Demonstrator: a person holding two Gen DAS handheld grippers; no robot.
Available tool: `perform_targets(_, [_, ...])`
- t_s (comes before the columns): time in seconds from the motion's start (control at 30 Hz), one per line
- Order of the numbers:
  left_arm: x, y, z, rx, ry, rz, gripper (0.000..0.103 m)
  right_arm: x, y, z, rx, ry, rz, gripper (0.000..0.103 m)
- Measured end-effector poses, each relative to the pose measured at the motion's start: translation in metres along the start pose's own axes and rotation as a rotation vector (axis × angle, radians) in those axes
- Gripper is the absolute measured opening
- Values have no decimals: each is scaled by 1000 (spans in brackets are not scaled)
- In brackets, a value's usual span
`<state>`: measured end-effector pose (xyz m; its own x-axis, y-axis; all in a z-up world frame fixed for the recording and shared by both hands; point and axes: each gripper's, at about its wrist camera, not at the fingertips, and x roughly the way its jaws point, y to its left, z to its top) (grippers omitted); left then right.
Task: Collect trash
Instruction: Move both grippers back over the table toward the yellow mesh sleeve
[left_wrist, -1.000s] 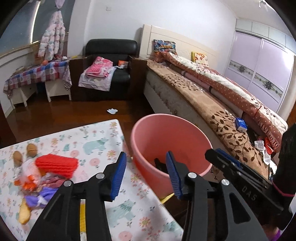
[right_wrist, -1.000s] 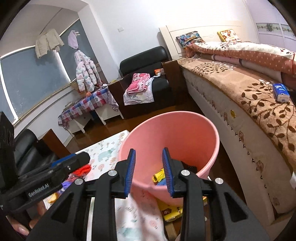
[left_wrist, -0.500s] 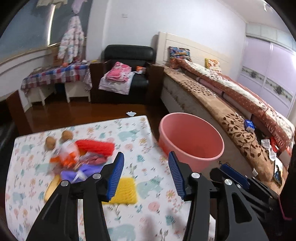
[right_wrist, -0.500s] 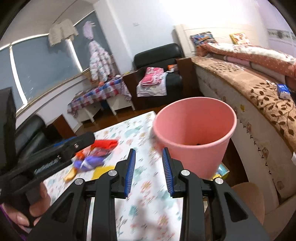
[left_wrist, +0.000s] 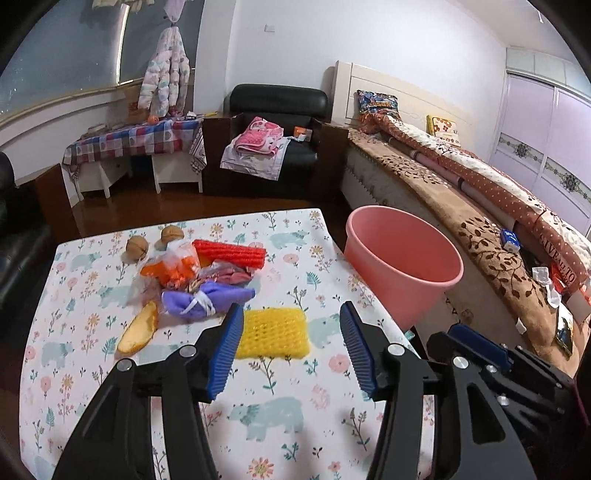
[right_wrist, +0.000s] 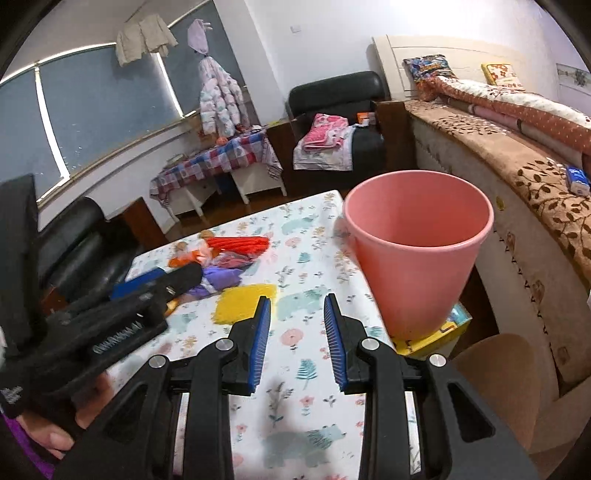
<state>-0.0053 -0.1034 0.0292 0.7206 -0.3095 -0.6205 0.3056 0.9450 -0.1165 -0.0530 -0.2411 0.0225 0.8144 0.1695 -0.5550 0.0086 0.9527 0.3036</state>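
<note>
On the table (left_wrist: 280, 413), the pink bin (left_wrist: 402, 258) stands off its right edge and the yellow foam net (left_wrist: 273, 332) lies flat, broadside. It sits straight ahead of the left gripper (left_wrist: 291, 350), whose empty jaws are opening. The right gripper (right_wrist: 297, 339), part open and empty, has the net ahead to its left.

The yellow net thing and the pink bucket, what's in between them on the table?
Nothing: only bare flowery tablecloth separates the yellow foam net from the pink bucket, clearest in the left wrist view.
</note>
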Motion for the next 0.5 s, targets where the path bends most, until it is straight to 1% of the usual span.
perform_targets(0.07, [-2,4,-3,-11,1,-3,54,-4,5,-1,-18,-9,10,30])
perform_targets(0.13, [-4,6,-3,-17,4,-7,54,-8,13,-2,-39,-10,46,30])
perform_targets(0.17, [-6,6,-4,-18,4,-8,54,-11,18,-3,-54,-6,71,31])
perform_targets(0.27, [-12,7,-7,-14,-7,-11,54,-16,30,-6,-93,13,102,31])
perform_targets(0.37, [-20,12,-10,-29,-18,-17,54,-17,33,-7,-83,41,126,31])
perform_targets(0.5, [-31,19,-13,-55,-43,-13,54,-15,37,-2,-86,66,107,31])
